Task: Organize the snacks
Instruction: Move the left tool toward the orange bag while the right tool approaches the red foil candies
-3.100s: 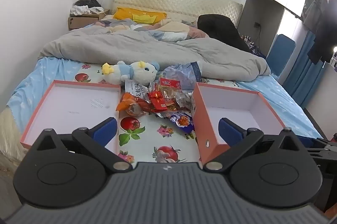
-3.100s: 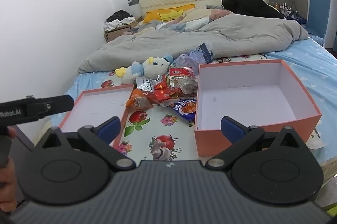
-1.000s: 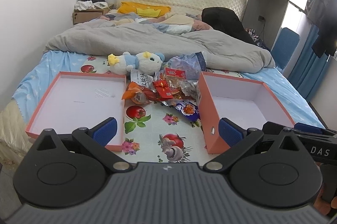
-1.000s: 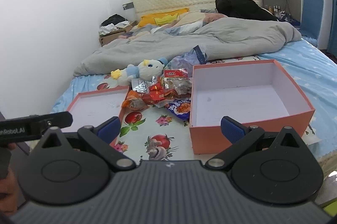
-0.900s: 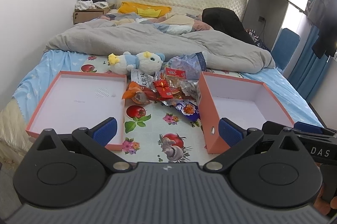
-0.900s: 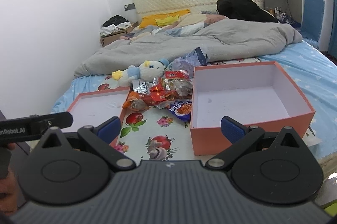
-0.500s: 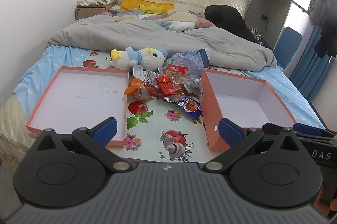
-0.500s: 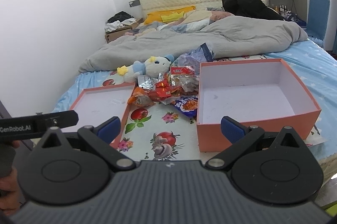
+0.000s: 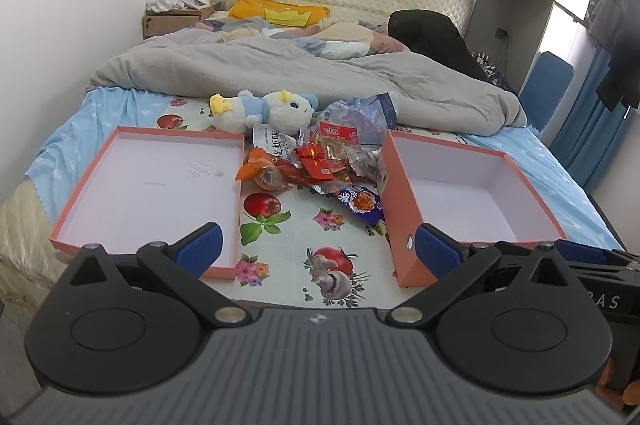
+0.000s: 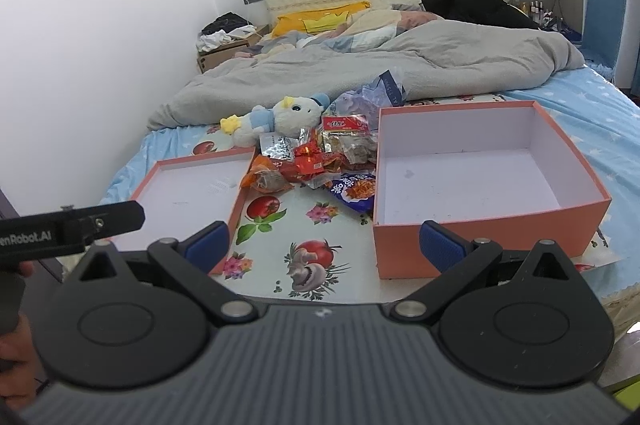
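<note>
A heap of snack packets lies on the bed's fruit-print cloth between two orange boxes with white insides. The shallow lid is on the left, the deep box on the right; both hold nothing. A blue packet rests against the deep box's wall. My left gripper and right gripper are both open with nothing between their blue pads, hovering before the bed's near edge, well short of the snacks.
A blue and white plush toy lies just behind the snacks. A grey duvet covers the far half of the bed. A blue chair stands at the right. A hand holds the other gripper's handle at lower left.
Both cameras have risen slightly and tilted down toward the bed, so the boxes and snacks show more from above. Nothing on the bed has moved and both grippers stay open.
</note>
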`<state>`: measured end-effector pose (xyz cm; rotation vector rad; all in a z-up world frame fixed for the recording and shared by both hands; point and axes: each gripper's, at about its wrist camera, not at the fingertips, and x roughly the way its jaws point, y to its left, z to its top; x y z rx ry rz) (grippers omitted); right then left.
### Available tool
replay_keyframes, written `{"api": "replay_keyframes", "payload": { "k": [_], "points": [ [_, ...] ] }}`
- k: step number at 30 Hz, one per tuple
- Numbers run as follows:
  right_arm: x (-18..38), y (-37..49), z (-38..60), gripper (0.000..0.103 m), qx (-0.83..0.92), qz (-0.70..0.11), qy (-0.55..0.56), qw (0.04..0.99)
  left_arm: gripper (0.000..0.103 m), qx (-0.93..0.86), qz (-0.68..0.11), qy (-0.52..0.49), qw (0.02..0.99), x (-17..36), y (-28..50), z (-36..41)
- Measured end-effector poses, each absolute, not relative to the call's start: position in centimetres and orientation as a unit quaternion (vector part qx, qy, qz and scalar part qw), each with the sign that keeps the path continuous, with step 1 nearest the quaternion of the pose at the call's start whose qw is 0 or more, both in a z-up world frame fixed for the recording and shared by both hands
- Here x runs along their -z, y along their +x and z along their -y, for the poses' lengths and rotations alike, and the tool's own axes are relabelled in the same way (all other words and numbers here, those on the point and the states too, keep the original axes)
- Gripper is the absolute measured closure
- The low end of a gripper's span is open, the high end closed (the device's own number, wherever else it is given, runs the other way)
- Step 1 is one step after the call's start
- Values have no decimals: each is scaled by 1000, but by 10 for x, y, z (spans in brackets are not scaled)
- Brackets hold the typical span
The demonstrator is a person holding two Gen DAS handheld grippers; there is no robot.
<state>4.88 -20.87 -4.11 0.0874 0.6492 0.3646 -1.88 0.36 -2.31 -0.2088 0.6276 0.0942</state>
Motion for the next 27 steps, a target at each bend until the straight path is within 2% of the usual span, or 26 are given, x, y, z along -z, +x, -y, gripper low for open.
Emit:
{"api": "replay_keyframes", "payload": {
  "k": [11, 27],
  "points": [
    [46, 53, 208, 0, -190, -319, 51, 927, 0, -40, -316, -96, 943, 29, -3, -6],
    [60, 100, 198, 3, -170, -324, 54, 929, 0, -40, -357, -78, 930, 50, 66, -31]
  ]
}}
